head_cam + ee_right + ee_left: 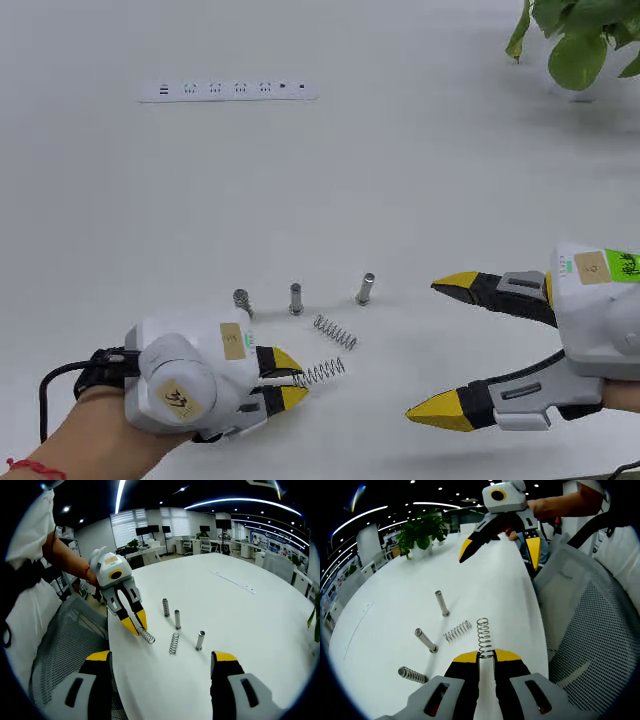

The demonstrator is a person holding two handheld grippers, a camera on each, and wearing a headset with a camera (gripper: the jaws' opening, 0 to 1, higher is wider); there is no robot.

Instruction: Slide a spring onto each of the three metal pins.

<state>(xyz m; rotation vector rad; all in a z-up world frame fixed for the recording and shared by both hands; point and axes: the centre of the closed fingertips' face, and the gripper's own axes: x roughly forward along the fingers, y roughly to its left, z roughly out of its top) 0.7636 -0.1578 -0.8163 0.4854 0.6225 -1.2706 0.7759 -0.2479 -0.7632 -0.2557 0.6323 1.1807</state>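
Spring (320, 372) number two is the one in play: it's pinched by one end in the closed jaws of the left hand-held gripper (292, 378) and sticks out sideways, low over the table (400, 180), a bit short of the row of three pins. I can't tell if its free end touches the surface. Another loose spring (335, 332) lies flat on the table between the held one and the pins. Of the pins, the left pin (241, 299) looks like it already has coils around it (clearest in the left gripper view), while the middle pin (296, 298) and right pin (366, 288) stand bare. So I'd call it one down, two to go. The right hand-held gripper (428, 350) hangs off to the side with its jaws spread wide, holding nothing. What worries me is that the spring is only gripped at its very tip, so it's floppy and could bend or swivel in the jaws once the free end meets a pin top. If it comes in off-axis, it'll probably snag on the pin's head, then buckle or ping away. I also can't tell whether the pins are fixed down, so a sideways shove might tip one. And the loose spring is round, so a careless brush from a jaw could send it rolling.
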